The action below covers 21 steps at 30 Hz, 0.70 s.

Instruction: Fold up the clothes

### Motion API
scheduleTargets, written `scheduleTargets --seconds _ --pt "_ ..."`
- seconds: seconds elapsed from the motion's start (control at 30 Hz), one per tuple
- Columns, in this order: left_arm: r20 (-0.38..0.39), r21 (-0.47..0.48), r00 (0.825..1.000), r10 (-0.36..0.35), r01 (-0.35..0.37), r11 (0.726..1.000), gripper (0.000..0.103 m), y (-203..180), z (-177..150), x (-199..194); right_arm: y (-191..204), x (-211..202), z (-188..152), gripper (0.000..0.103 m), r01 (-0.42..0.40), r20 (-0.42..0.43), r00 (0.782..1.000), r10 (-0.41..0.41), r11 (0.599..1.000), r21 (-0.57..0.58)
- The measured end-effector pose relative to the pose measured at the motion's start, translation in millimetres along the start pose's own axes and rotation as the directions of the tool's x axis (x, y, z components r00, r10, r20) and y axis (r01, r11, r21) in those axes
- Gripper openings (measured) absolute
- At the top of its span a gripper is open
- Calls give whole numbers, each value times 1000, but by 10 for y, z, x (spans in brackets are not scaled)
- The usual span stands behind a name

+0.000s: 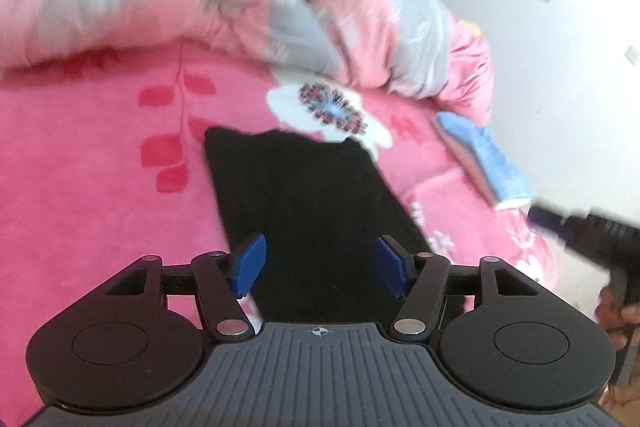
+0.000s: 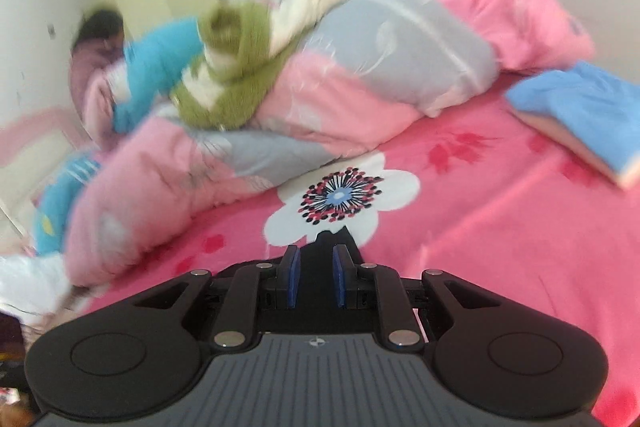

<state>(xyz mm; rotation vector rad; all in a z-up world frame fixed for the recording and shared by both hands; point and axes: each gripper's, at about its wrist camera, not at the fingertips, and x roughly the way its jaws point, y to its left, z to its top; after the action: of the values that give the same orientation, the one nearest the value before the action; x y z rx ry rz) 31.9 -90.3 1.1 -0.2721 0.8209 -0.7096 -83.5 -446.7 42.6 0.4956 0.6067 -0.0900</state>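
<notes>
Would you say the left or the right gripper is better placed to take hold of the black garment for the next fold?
Probably the left gripper: its jaws are spread wide directly over the black garment on the pink bedsheet. The right gripper has its jaws nearly closed at the garment's corner.

A rumpled pink-and-grey quilt [image 2: 360,67] lies on the pink floral bedsheet [image 2: 500,227].

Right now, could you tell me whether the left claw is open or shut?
Open. The left claw's blue pads stand wide apart above the black garment, gripping nothing.
</notes>
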Motion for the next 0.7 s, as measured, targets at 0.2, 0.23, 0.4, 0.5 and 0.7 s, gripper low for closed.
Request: scheduleTargets --seconds 0.2,0.23,0.4,0.5,0.7 --pt "0 88 998 63 -63 994 68 -358 -458 -203 -327 -303 -389 19 -51 -49 997 54 996 75" --pt "-10 97 996 85 -84 992 68 -382 -543 -177 -366 -232 -460 19 -61 -70 995 67 995 84" --pt "-27 137 981 192 -187 973 67 -420 -869 -96 -393 96 -750 19 -95 -121 987 101 994 49" --pt "-29 153 975 222 -215 964 67 -402 -953 -73 -460 259 -807 19 -141 -124 982 145 989 38" --pt "6 248 971 240 -234 940 67 -403 -1100 -176 -934 246 -869 13 -61 -94 993 76 987 150"
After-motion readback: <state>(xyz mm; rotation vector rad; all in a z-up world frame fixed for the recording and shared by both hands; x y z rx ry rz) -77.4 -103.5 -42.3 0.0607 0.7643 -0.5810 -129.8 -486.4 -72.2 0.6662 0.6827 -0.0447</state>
